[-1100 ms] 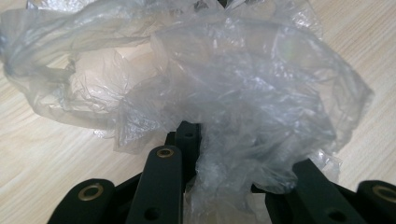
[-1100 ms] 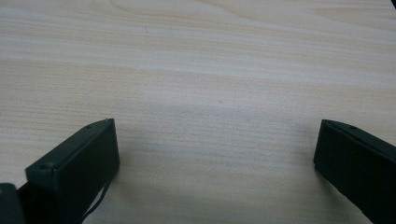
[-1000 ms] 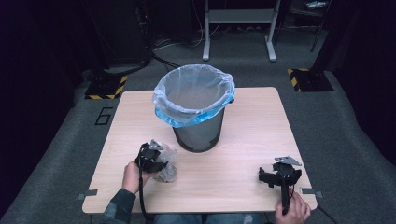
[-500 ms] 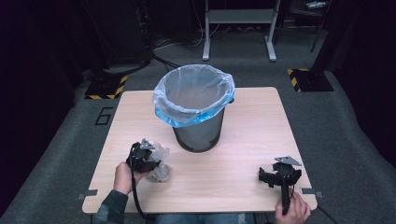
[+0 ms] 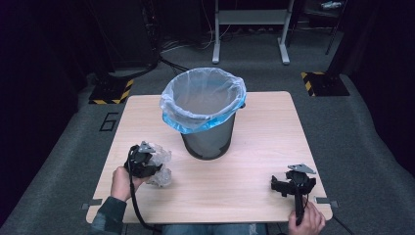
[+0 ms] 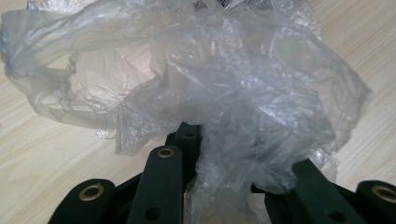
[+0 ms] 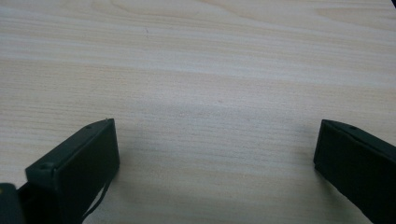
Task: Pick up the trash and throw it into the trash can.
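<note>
Left gripper view puts the plastic wad (image 6: 224, 88) right in front of you: a crumpled clear film bunched between your left gripper's (image 6: 224, 186) jaws, which are closed in on it so that folds spill over both black arms. That pinch on the middle of the bundle looks meant to keep the loose film together as one lump. In the high view the wad (image 5: 159, 166) sits at the table's (image 5: 274, 147) near-left part, at the left gripper (image 5: 144, 161), and whether its underside touches the wood I cannot tell. The bin (image 5: 205, 115) stands upright mid-table, just beyond and to the right of the wad, near but apart. Its liner (image 5: 195, 122), a pale blue bag, is folded out over the rim so the mouth stays wide, likely the place for the wad. Nothing is visible inside it from here. Your right gripper (image 5: 288, 185) rests low at the near-right corner, well apart from everything, jaws spread wide over bare wood with nothing between them.
</note>
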`<state>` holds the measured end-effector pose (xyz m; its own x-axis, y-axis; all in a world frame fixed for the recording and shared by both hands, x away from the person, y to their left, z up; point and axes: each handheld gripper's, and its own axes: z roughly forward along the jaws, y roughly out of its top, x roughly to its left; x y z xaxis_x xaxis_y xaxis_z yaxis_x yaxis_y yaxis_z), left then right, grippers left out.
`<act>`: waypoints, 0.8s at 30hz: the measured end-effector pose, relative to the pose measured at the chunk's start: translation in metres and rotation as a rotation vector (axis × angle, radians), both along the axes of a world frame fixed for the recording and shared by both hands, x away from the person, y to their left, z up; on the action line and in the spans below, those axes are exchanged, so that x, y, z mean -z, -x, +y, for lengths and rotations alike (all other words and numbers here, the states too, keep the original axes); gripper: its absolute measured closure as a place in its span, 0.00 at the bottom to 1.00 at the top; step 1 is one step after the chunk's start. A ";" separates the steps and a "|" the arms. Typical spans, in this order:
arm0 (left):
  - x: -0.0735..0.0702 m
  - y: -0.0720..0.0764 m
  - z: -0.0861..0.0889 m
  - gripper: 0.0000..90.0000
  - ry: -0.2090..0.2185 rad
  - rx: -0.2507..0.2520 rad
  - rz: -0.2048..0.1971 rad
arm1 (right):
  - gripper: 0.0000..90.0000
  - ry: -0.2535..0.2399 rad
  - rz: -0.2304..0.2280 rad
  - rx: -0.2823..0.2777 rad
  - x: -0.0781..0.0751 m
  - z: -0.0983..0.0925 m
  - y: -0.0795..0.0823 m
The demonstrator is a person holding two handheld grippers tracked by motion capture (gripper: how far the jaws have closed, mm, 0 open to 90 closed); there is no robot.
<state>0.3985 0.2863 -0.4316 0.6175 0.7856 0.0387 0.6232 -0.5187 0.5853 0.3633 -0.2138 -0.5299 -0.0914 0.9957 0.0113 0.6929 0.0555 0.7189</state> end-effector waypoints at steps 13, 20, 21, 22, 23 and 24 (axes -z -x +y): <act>-0.029 -0.003 0.016 0.82 0.035 0.005 -0.020 | 0.00 0.000 0.000 0.000 0.000 0.000 0.000; -0.044 -0.007 0.021 0.82 0.043 0.013 -0.028 | 0.00 0.000 0.000 0.000 0.000 0.000 0.000; -0.046 -0.007 0.021 0.82 0.043 0.011 -0.032 | 0.00 -0.001 0.000 0.000 0.000 0.000 0.000; -0.048 -0.008 0.021 0.82 0.042 0.012 -0.035 | 0.00 0.000 0.000 0.000 0.000 0.000 0.000; -0.049 -0.008 0.021 0.82 0.042 0.014 -0.036 | 0.00 0.000 0.000 0.000 0.000 0.000 0.000; -0.052 -0.009 0.021 0.82 0.039 0.017 -0.037 | 0.00 0.000 0.000 0.000 0.000 0.000 0.000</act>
<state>0.4070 0.3076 -0.3800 0.6295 0.7763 0.0316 0.5919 -0.5055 0.6277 0.3633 -0.2138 -0.5298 -0.0912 0.9958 0.0114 0.6932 0.0552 0.7186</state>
